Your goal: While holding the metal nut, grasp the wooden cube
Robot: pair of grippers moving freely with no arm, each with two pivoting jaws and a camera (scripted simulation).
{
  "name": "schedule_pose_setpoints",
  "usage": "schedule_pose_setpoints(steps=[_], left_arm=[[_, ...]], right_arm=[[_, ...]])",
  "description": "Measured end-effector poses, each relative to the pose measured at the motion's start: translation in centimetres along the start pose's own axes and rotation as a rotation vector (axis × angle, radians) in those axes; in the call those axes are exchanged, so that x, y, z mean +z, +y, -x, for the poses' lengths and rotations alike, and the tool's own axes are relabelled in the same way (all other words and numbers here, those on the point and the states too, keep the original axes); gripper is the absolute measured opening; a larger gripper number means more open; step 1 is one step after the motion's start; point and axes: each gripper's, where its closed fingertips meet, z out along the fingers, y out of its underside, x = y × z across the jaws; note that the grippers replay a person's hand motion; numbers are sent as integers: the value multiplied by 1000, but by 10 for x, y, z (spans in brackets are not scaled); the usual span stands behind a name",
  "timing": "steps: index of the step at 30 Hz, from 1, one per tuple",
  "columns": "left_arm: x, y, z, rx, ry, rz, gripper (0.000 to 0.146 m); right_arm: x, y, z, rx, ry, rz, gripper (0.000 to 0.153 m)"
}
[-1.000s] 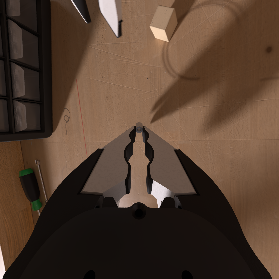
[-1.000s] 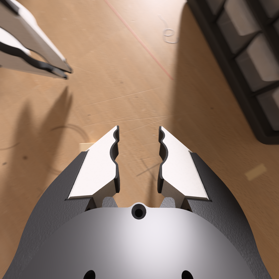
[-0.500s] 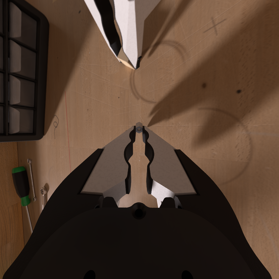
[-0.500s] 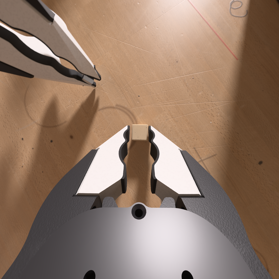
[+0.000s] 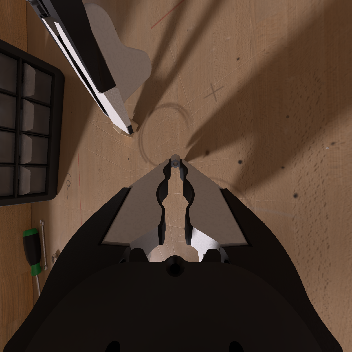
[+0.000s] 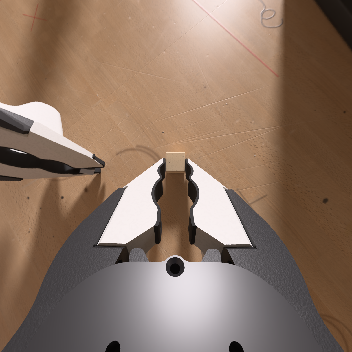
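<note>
My left gripper (image 5: pixel 175 162) is shut on a small metal nut (image 5: pixel 175 163), pinched at its very tips above the wooden table. My right gripper (image 6: pixel 175 161) is shut on the wooden cube (image 6: pixel 175 163), a small pale block held between its fingertips, with both pads against its sides. In the left wrist view the right gripper (image 5: pixel 129 130) comes in from the upper left, and the cube (image 5: pixel 122 132) peeks out from behind its tip. In the right wrist view the left gripper (image 6: pixel 99 165) points in from the left, a short way from the cube.
A black compartment tray (image 5: pixel 55 133) lies to the left in the left wrist view; its dark edge shows at the top right of the right wrist view (image 6: pixel 344 21). A green and black screwdriver (image 5: pixel 31 251) and a small wrench (image 5: pixel 43 243) lie near the tray.
My right gripper was open and away from the cube a second ago; it has moved over the cube and closed on it. My left gripper still holds the nut and has drawn closer.
</note>
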Motion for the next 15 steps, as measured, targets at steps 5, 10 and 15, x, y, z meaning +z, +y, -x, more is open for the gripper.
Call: schedule_pose_setpoints(steps=[5,10,15], left_arm=[[0,0,0,-26,21,-16,8],[0,-1,0,-18,12,-10,8],[0,-1,0,-23,14,-10,8]], right_arm=[[2,-1,-6,8,48,-5,20],[4,-3,-6,9,59,-9,20],[5,-4,-5,10,56,-7,20]])
